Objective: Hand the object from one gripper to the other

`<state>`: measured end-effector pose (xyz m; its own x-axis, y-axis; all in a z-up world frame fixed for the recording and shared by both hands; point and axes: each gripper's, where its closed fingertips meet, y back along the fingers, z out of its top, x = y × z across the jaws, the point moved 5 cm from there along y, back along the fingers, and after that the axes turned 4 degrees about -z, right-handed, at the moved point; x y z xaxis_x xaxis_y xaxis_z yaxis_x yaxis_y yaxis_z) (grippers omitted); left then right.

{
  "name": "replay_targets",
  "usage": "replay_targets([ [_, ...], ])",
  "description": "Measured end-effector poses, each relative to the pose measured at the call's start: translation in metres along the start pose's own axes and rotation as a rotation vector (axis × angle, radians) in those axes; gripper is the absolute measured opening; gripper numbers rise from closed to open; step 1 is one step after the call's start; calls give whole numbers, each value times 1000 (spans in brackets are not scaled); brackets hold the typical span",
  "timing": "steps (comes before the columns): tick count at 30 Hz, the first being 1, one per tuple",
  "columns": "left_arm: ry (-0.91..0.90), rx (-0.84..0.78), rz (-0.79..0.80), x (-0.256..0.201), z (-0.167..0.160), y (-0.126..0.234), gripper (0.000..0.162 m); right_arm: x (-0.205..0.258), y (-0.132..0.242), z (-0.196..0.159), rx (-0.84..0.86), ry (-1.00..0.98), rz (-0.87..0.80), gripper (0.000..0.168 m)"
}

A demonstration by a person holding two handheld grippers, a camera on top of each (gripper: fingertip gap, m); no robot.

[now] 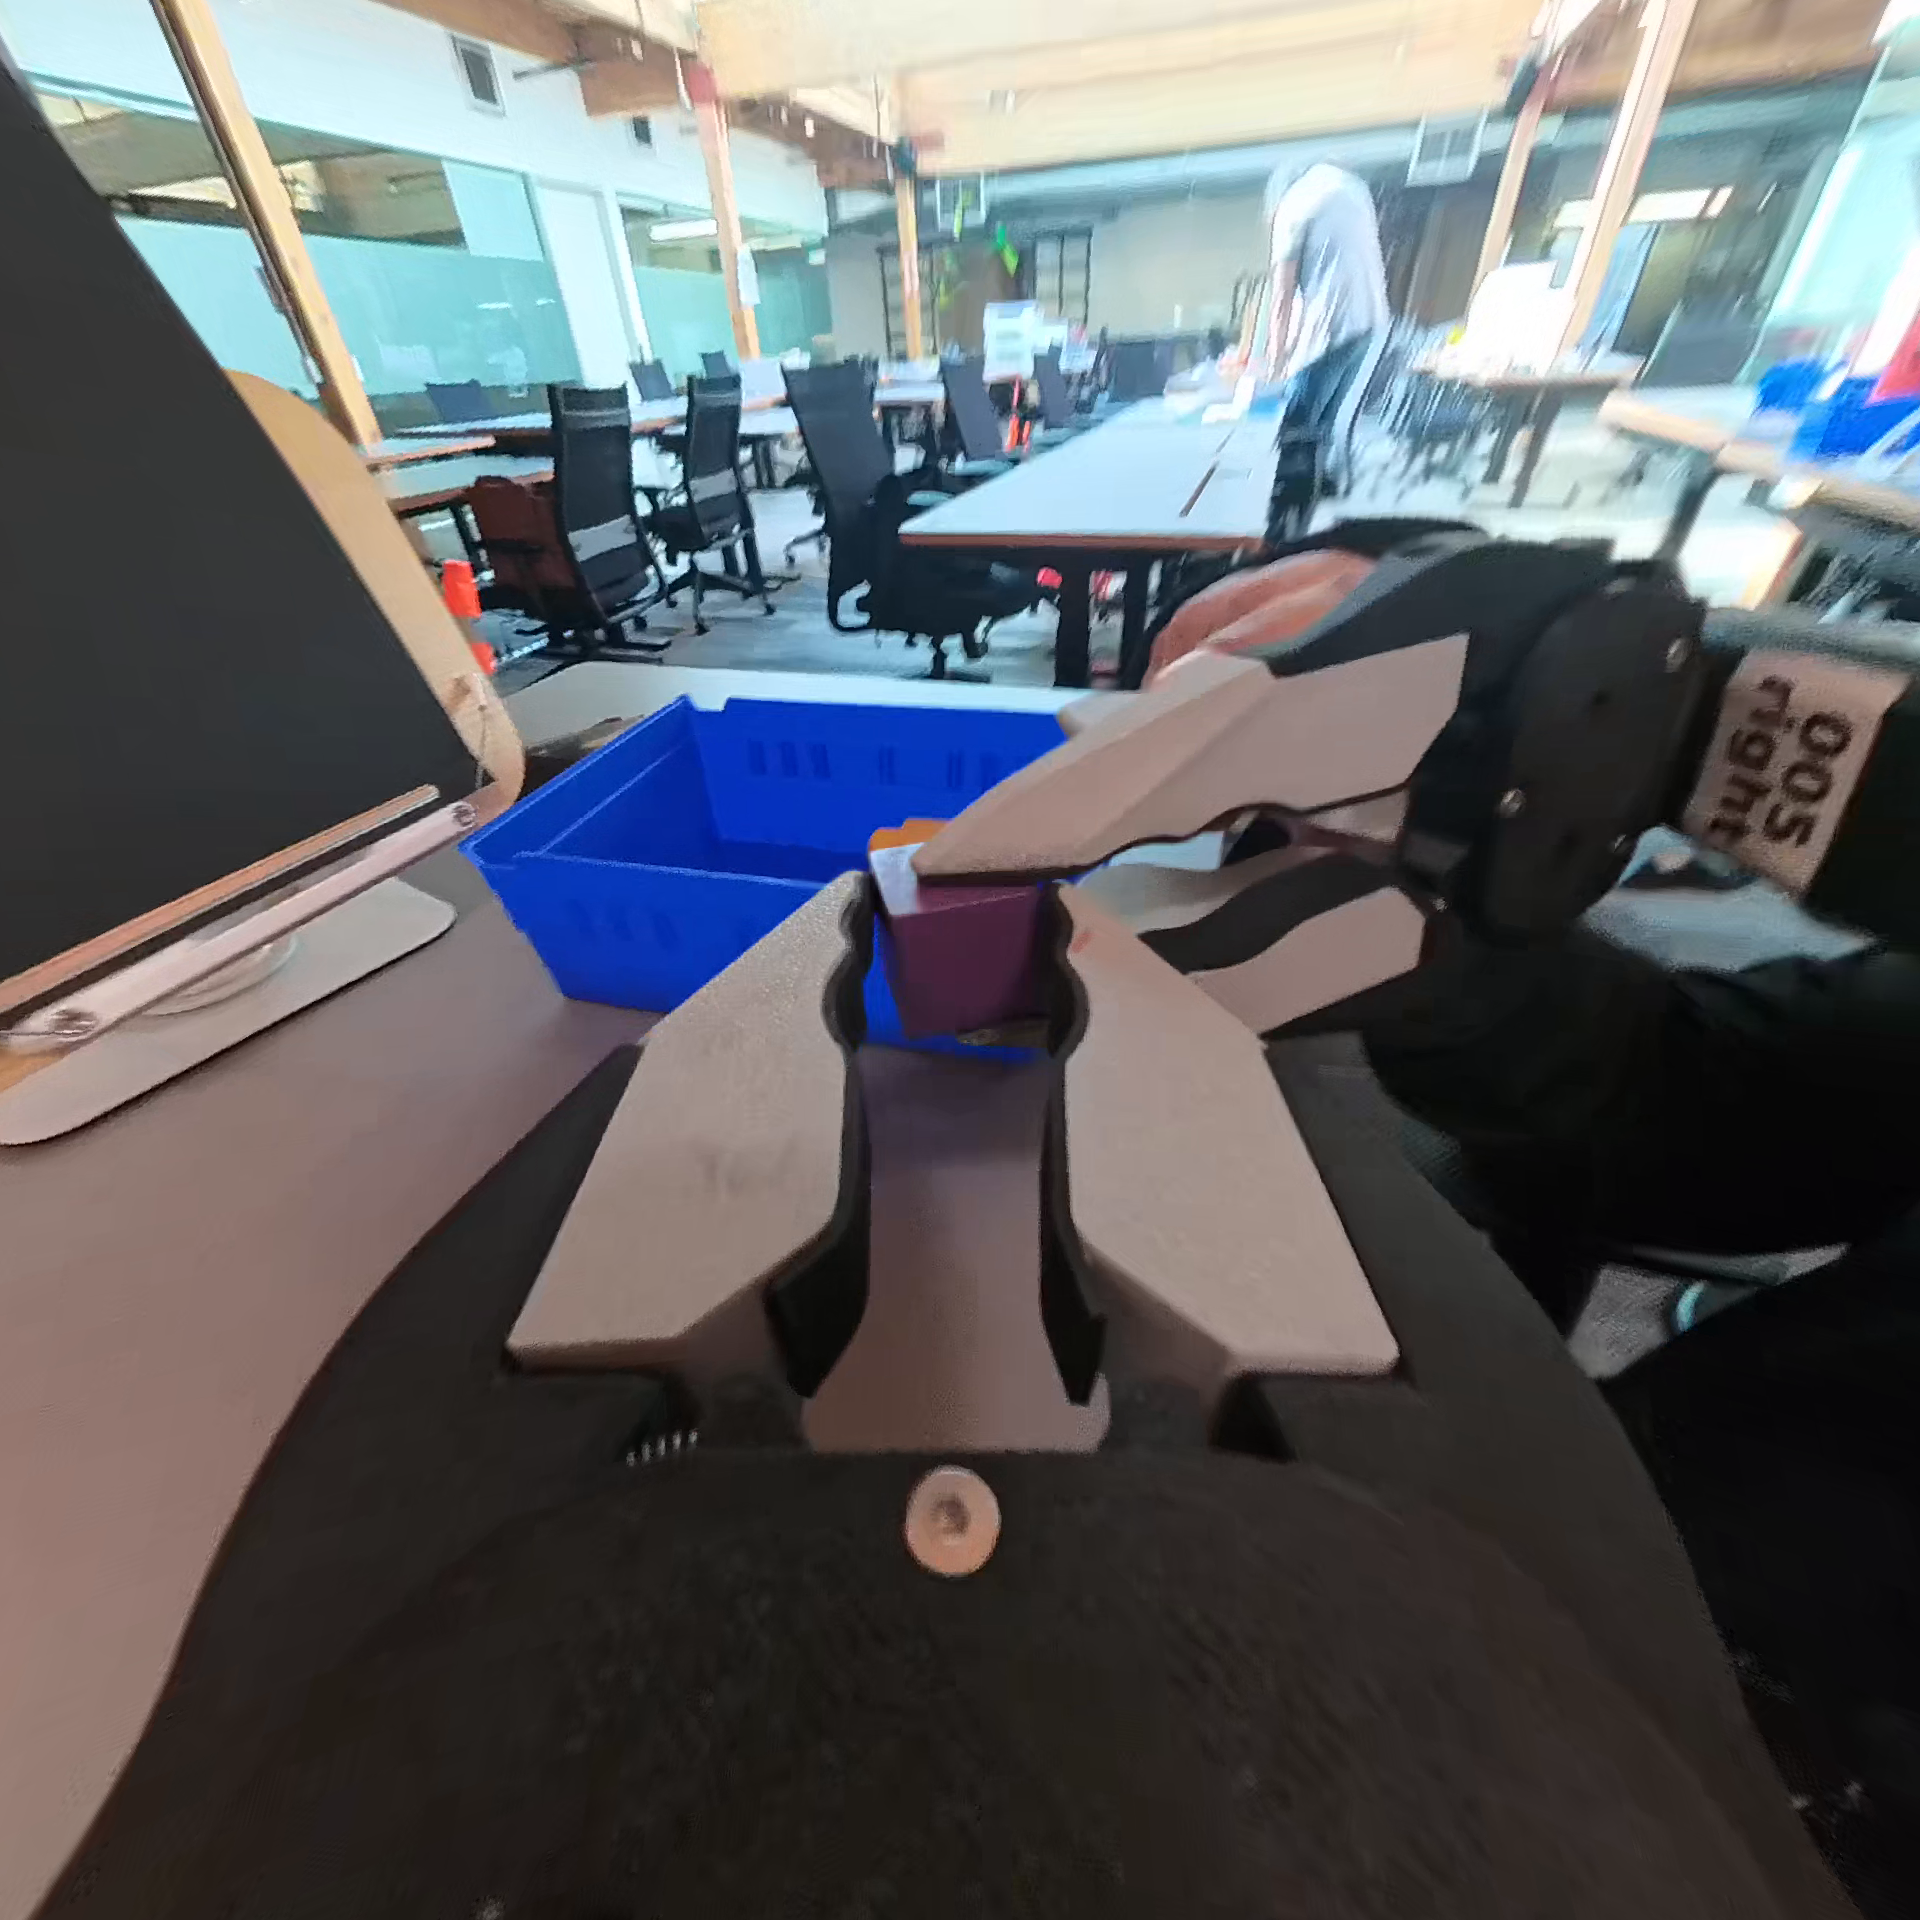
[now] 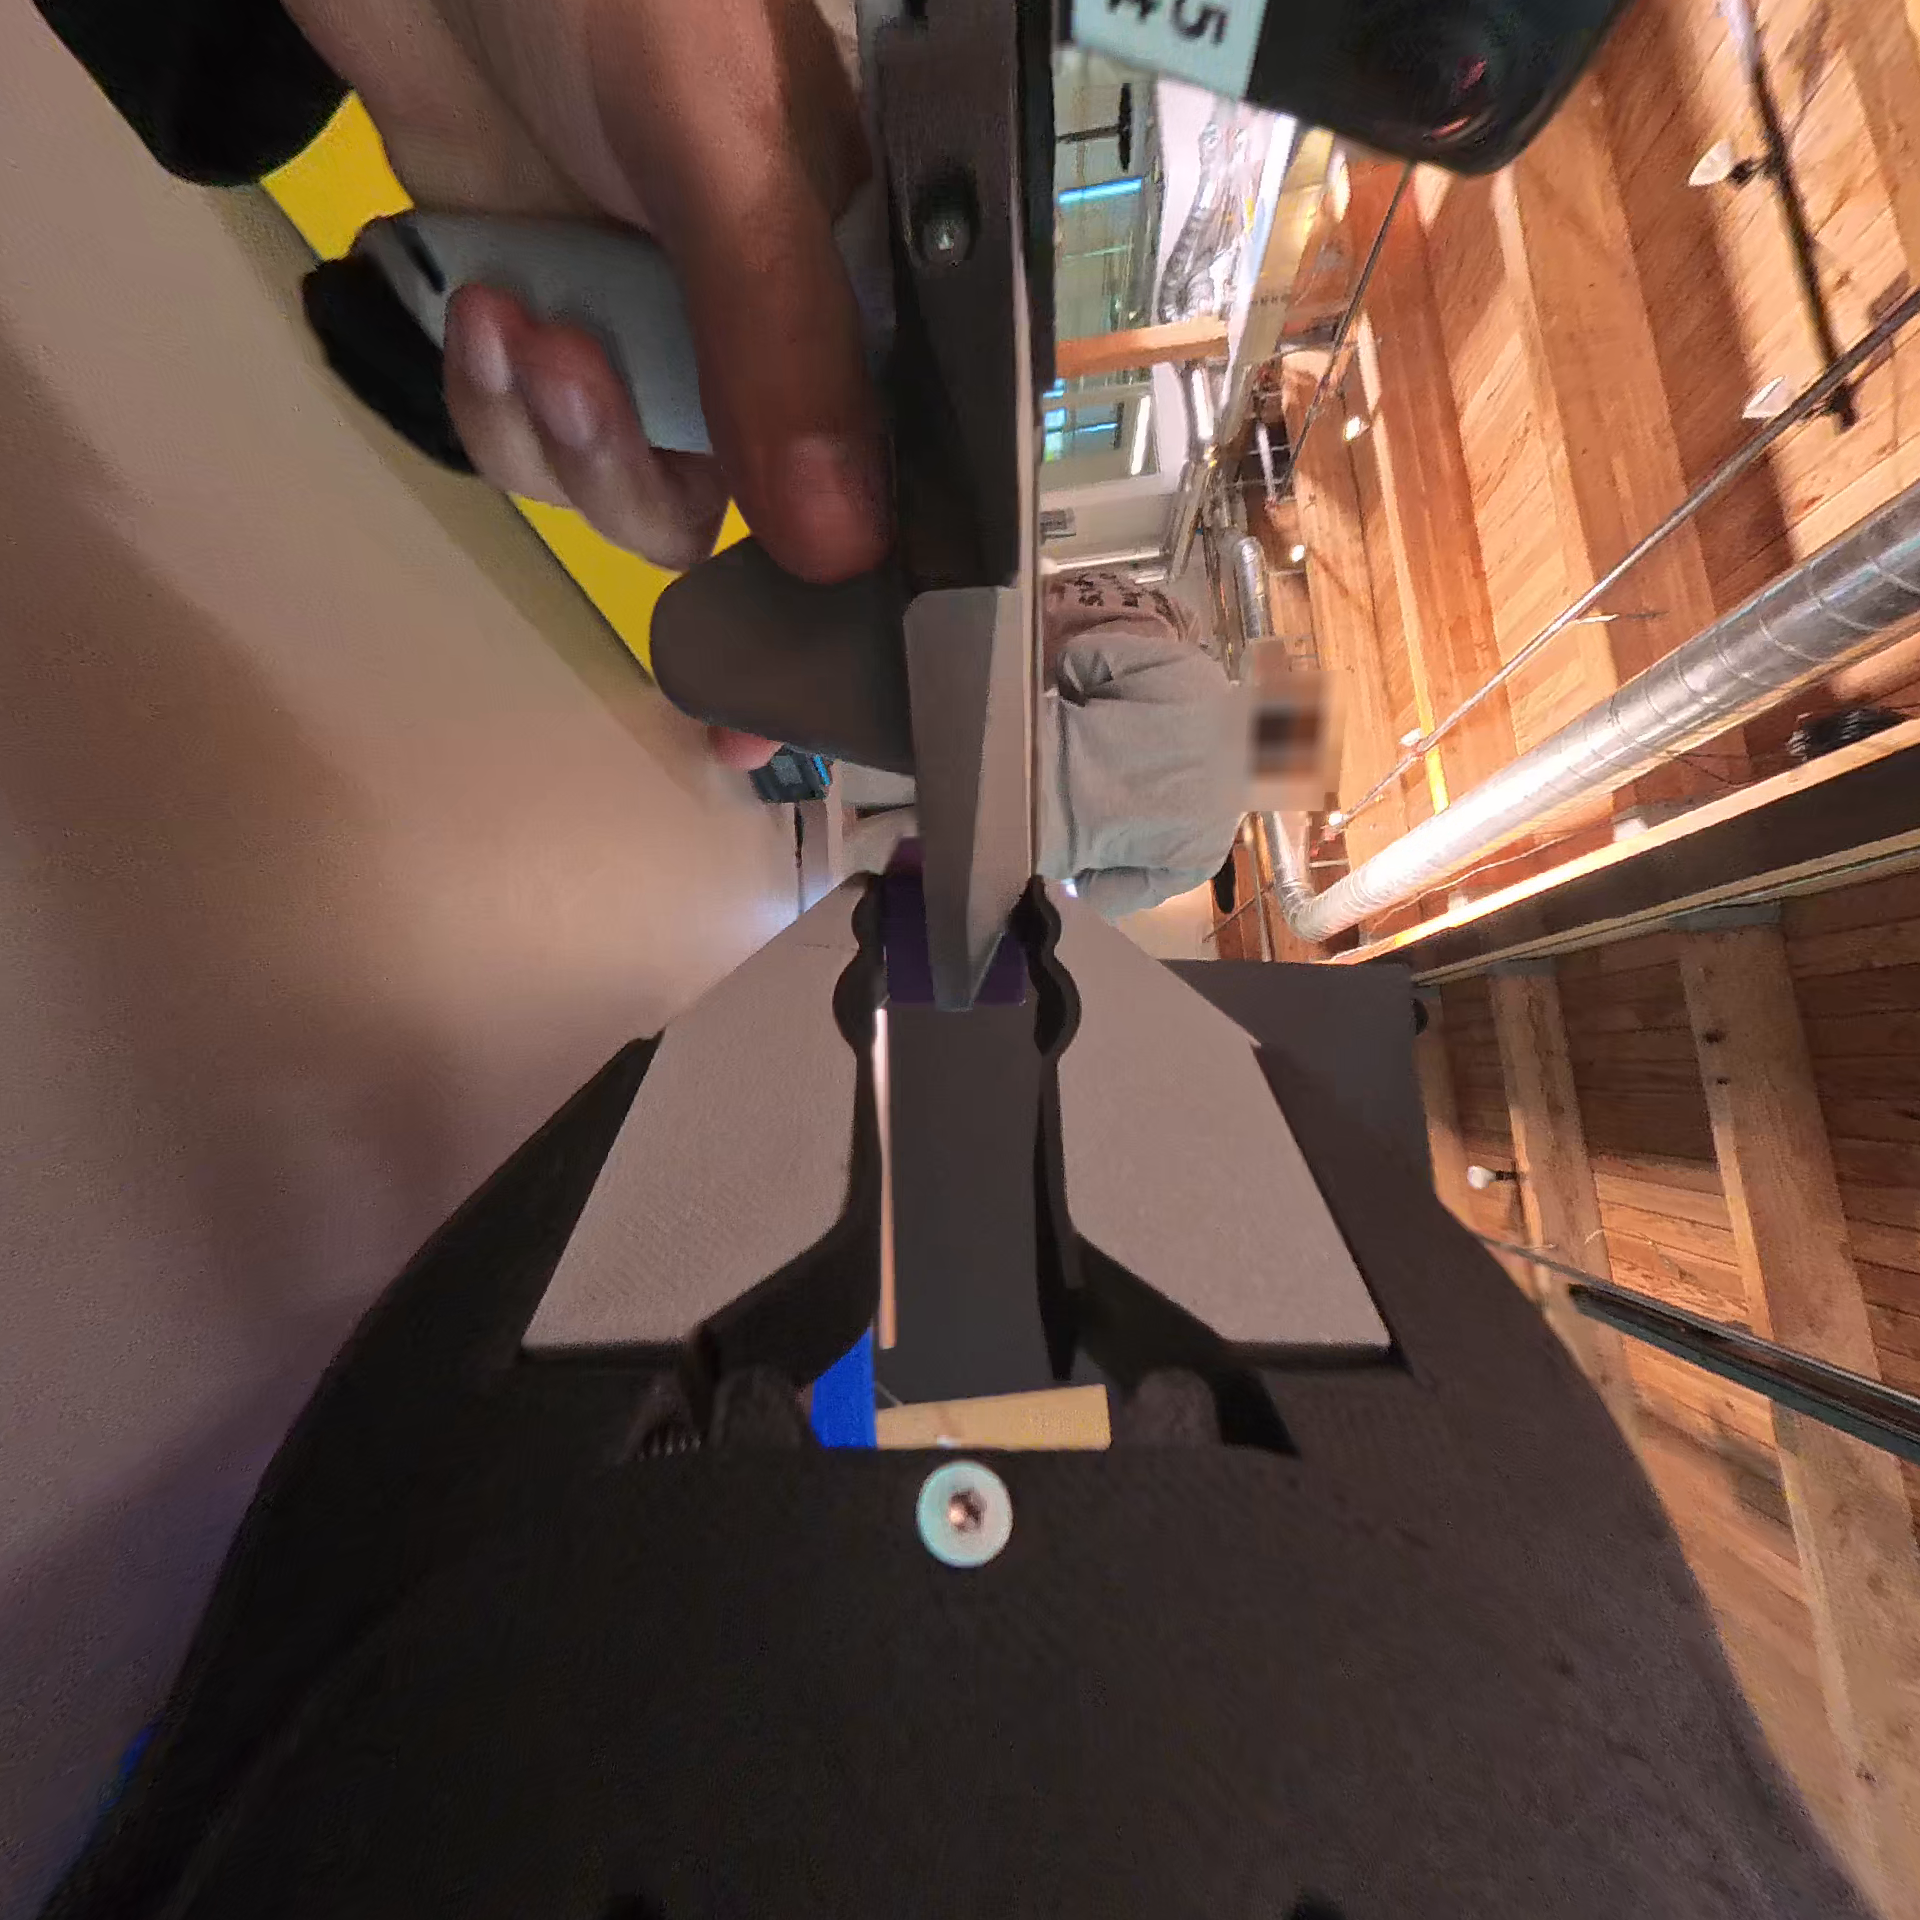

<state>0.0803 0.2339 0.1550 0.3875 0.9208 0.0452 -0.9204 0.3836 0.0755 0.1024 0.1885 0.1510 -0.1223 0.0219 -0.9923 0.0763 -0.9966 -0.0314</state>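
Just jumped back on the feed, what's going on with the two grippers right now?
Mid-handover. The left gripper is closed on the sides of a purple block, held above the table in front of a blue bin. The right gripper, coming in from the side, has its fingers above and below the same block. Both appear to grip it; neither has let go.

The purple block (image 1: 961, 961) is partly covered at centre frame by the right gripper (image 1: 935, 883) (its lower finger mostly hidden). In the right wrist view only slivers of the block show beside the left gripper (image 2: 961, 966).
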Motion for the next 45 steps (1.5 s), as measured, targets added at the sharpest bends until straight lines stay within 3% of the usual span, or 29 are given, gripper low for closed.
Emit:
replay_targets([
  [3,-157,74,132,10,-1,5,29,3,-4,-9,37,-66,42,31],
  [6,-465,65,296,15,8,16,29,5,-4,-17,29,-234,146,34],
  [9,-907,46,440,1,17,23,30,-2,-5,-23,-19,-570,286,45],
  [13,-1423,64,565,-13,10,24,29,-15,4,-22,-200,-997,481,36],
  [17,-1564,-55,564,-30,8,20,29,-25,11,-19,-402,-1364,695,38],
  [20,-1641,-144,572,-41,8,19,29,-30,15,-14,-550,-1498,838,36],
  [22,-1610,-173,520,-47,6,17,29,-27,15,-12,-563,-1500,864,38],
  [27,-1492,-236,500,-51,10,16,29,-20,15,1,-571,-1418,898,24],
  [31,-1386,-249,503,-47,14,17,29,-24,12,3,-555,-1368,797,24],
  [35,-1161,-174,409,-39,17,17,29,-34,12,-10,-471,-1271,607,24],
  [39,-774,-31,280,-19,17,21,35,-46,24,-27,-355,-1046,372,24],
  [45,-59,-124,-38,-13,23,26,53,-39,30,-29,-139,-509,101,25],
])
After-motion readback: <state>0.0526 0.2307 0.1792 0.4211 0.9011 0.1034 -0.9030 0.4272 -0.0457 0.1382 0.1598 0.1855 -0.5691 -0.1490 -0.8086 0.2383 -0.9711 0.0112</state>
